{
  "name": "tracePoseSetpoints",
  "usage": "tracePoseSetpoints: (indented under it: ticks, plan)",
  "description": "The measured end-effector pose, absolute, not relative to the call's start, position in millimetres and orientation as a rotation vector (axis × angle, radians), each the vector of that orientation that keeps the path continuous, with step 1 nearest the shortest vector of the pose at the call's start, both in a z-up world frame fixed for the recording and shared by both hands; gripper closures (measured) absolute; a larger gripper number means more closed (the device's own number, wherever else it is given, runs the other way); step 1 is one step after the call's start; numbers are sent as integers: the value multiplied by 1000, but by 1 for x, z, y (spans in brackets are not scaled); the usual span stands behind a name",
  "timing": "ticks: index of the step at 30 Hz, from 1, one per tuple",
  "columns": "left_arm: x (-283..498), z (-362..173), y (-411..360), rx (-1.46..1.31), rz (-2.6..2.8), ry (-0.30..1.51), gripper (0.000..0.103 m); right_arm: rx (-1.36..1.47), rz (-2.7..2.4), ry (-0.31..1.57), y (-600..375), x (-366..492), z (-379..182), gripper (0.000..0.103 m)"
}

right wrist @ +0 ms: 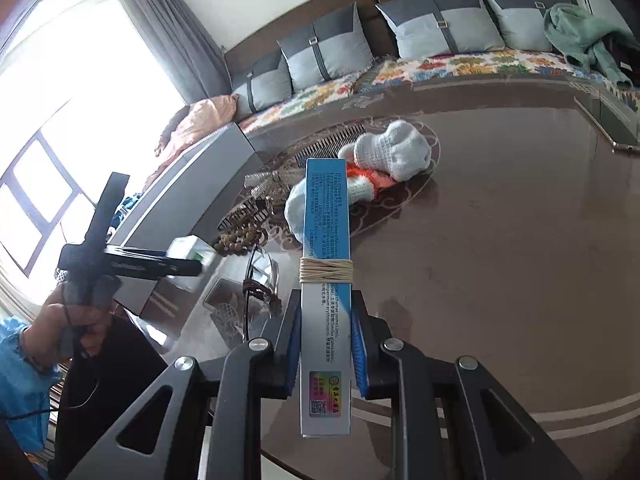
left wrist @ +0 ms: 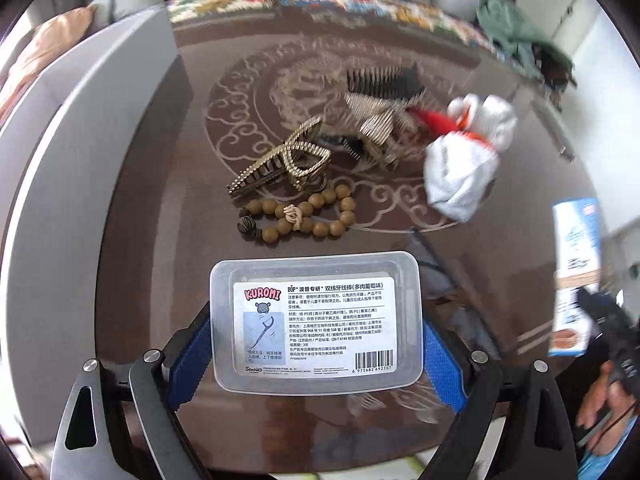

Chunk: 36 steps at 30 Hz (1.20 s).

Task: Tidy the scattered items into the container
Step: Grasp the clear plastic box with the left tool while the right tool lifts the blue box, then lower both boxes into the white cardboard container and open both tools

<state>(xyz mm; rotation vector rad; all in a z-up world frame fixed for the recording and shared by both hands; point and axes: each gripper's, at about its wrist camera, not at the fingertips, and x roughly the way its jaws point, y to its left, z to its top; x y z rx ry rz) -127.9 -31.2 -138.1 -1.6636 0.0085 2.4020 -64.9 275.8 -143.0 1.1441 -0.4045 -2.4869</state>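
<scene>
My left gripper (left wrist: 316,344) is shut on a clear plastic box (left wrist: 316,320) with a Kuromi label, held just above the glass table. Beyond it lie a wooden bead bracelet (left wrist: 304,216), a gold hair claw (left wrist: 280,164), a pile of combs and clips (left wrist: 380,116) and a white sock bundle (left wrist: 464,160). My right gripper (right wrist: 326,340) is shut on a long blue-and-white carton (right wrist: 326,280) bound with a rubber band, held upright above the table. The carton also shows at the right of the left wrist view (left wrist: 576,264). The socks (right wrist: 384,156) and beads (right wrist: 240,236) lie beyond it.
The round brown glass table (right wrist: 500,260) has a grey box (left wrist: 100,120) along its left side. A sofa with cushions (right wrist: 332,56) and a green cloth (right wrist: 584,36) stands behind. Glasses (right wrist: 260,272) lie near the table's near edge. A phone (right wrist: 608,128) lies at the far right.
</scene>
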Motion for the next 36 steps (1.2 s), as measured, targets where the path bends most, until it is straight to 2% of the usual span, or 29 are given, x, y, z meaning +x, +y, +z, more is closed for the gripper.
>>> tracePoseSetpoints:
  ticks: [7,17,22,26,36]
  plan:
    - [-110,-84,-58,-1519,2515,-170,11,1115,-2346,-383,201,-70,-112,81]
    - [-117,-24,-215,-1423,2770,-252,11,1074,-2119,-231,37,-99,-80,81]
    - [-131,-24,-298,-1424,2858,-378,11,1000,-2063,-161,-60,-131,-49,81]
    - [-151,-32,-337,-1446,2875,-437,11,1010,-2051,-125,-121,-159,-45,81]
    - [-181,-61,-375,-1516,2865,-486,11,1133,-2057,-125,-201,-210,-87,81]
